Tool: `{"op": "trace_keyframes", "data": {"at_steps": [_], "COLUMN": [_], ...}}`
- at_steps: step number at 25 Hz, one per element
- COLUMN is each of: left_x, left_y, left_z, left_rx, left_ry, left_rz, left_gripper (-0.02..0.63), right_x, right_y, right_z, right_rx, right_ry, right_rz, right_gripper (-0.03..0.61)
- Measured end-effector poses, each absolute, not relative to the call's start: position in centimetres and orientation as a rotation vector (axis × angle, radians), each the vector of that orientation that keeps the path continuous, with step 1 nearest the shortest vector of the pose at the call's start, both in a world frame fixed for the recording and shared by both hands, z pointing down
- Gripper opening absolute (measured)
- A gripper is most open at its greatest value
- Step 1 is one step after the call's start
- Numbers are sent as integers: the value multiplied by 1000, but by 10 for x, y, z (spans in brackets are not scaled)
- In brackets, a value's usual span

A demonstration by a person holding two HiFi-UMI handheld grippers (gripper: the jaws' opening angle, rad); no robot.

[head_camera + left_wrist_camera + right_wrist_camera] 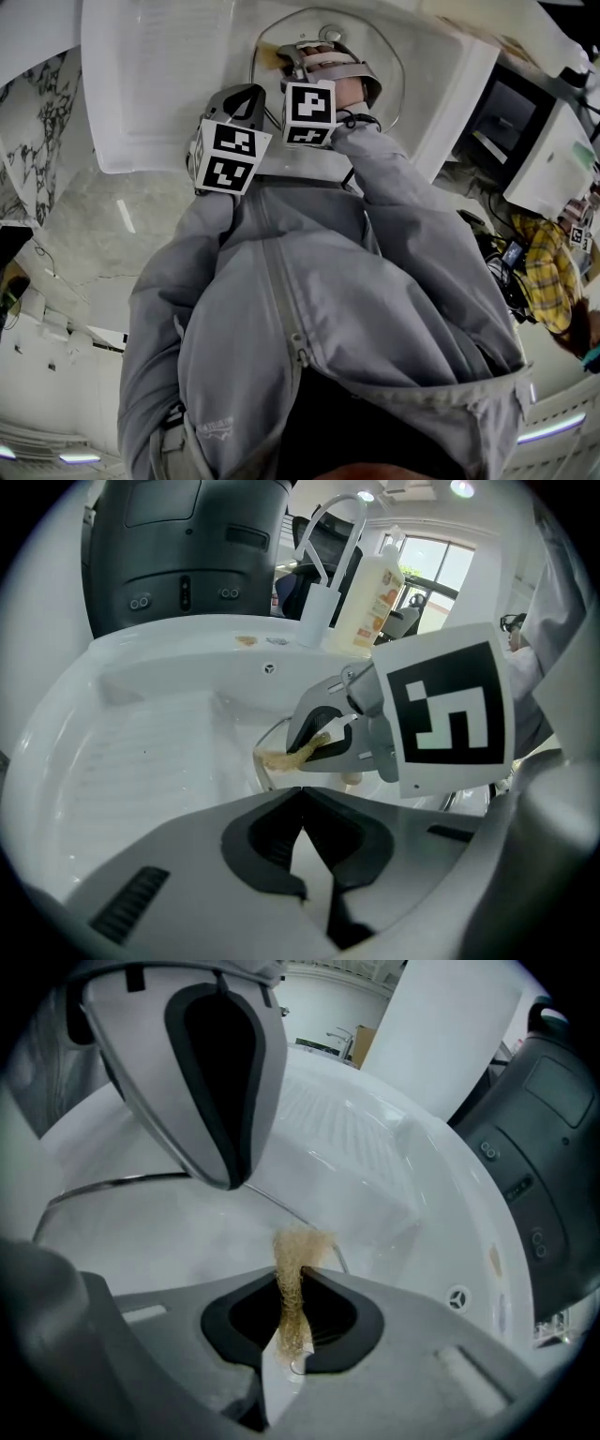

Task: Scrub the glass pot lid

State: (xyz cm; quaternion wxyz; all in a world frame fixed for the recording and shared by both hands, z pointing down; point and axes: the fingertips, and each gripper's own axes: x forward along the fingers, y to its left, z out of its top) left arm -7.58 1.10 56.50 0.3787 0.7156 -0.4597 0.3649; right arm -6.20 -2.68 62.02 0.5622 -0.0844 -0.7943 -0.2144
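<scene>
Here, white sink (159,84): glass pot lid (141,1232) sits in sink basin. Right hand-held gripper (292,1277) pinching tan scrub pad (300,1246); pad's free end at lid rim, on sink's drainboard side. Left hand-held gripper (302,794) pressed together, tips at lid rim just beside pad; whether rim is nipped between them, unclear. Soap bottle (370,592) and faucet (330,536) at sink's back edge.
</scene>
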Motion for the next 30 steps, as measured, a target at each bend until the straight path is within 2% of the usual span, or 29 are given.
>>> {"op": "trace_keyframes", "data": {"at_steps": [10, 30], "left_x": [-78, -80], "left_y": [16, 18], "left_z": [566, 567], "left_rx": [1838, 1876], "left_ry": [-1181, -1174], "left_rz": [951, 968], "left_gripper": [8, 6], "right_x": [-51, 11], "right_y": [20, 81], "right_z": [601, 562], "right_rx": [-324, -552], "right_ry": [-1859, -1776], "right_rz": [-557, -290], "right_gripper": [38, 38]}}
